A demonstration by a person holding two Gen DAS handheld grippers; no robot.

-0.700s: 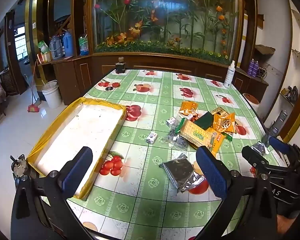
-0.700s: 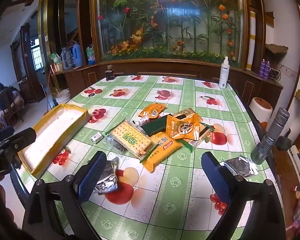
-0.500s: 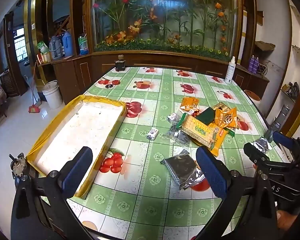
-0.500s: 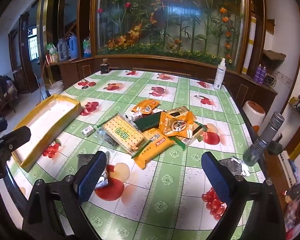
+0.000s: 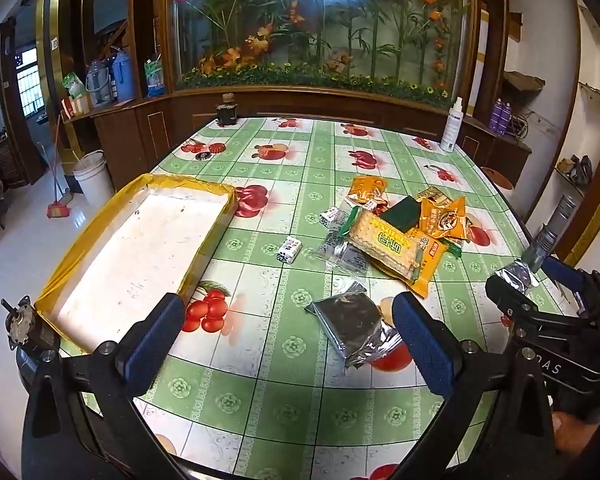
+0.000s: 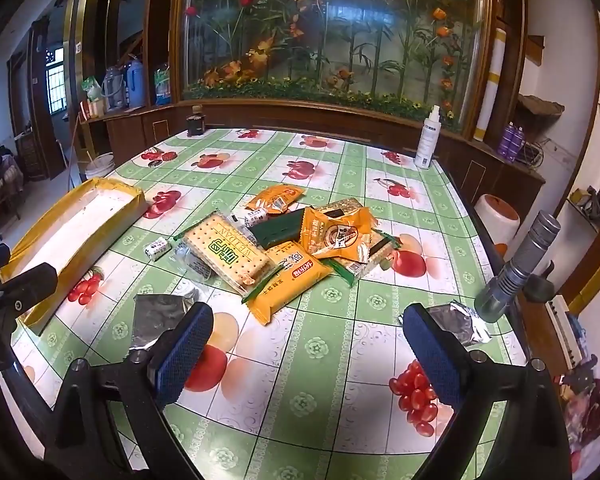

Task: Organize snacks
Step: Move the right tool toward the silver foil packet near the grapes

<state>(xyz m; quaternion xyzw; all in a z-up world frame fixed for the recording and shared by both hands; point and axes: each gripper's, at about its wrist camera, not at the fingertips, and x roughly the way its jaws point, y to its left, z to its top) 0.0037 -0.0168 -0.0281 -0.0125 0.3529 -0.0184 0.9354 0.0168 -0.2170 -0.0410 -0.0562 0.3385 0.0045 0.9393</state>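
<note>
A pile of snack packets (image 5: 404,236) (image 6: 292,240) lies mid-table: a cracker pack (image 6: 226,248), orange bags (image 6: 336,236), a dark green pack (image 6: 278,228). A silver foil packet (image 5: 354,326) (image 6: 160,316) lies nearer, and another foil packet (image 6: 458,324) sits at the right edge. A small wrapped candy (image 5: 289,249) (image 6: 156,248) lies alone. The yellow-rimmed tray (image 5: 204,248) (image 6: 124,216) stands empty at the left. My left gripper (image 5: 288,342) is open above the near table, with nothing between its fingers. My right gripper (image 6: 308,352) is open too and holds nothing.
A white spray bottle (image 6: 427,138) and a dark jar (image 6: 195,122) stand at the table's far edge. A grey metal tube (image 6: 520,264) leans at the right edge. The green fruit-print tablecloth (image 6: 324,396) covers the table. A white bucket (image 5: 92,178) stands on the floor, left.
Both grippers have drawn back and risen slightly, so the table and snack pile look a little farther off. Nothing on the table has moved. Both stay open.
</note>
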